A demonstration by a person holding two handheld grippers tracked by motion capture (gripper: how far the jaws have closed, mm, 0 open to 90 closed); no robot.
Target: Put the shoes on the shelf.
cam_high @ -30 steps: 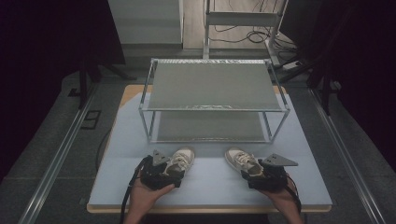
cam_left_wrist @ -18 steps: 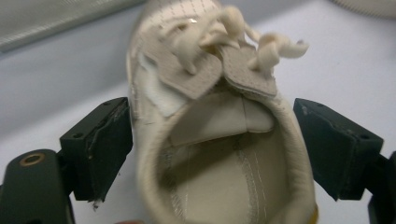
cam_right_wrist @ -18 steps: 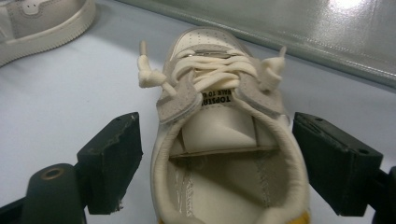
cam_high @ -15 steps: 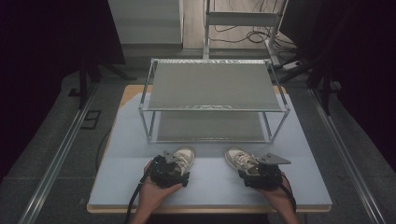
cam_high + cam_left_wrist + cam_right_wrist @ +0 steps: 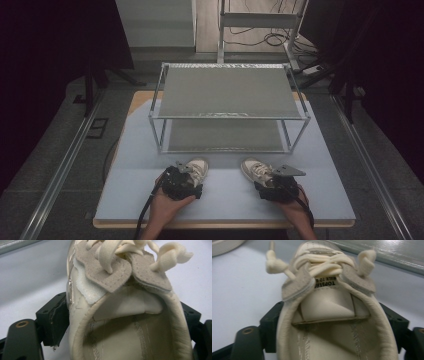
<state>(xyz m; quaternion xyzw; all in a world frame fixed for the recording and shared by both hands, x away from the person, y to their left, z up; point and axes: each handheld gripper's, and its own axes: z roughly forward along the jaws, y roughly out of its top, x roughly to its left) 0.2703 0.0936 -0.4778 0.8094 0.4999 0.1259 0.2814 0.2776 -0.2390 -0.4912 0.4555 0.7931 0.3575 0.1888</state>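
Here, both cream lace-up sneakers' heels cut off at six o'clock, left sneaker (image 5: 125, 315) straddled and touched by left gripper (image 5: 184, 183), right gripper (image 5: 276, 187) just closing around right sneaker (image 5: 332, 315), whether it grips unclear.

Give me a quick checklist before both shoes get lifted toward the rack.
1. Left shoe between the left claw jaws, one jaw on each side of the heel collar: ok.
2. Left claw pads pressing the shoe: ok, the near pad lies against its side.
3. Right shoe between the right claw jaws: ok.
4. Right claw firmly closed: cannot tell; its jaws have just been closing with the shoe between them.
5. Rack shelves free to take shoes: ok, top and lower shelf both bare.
6. Loose laces clear of the jaws: ok.
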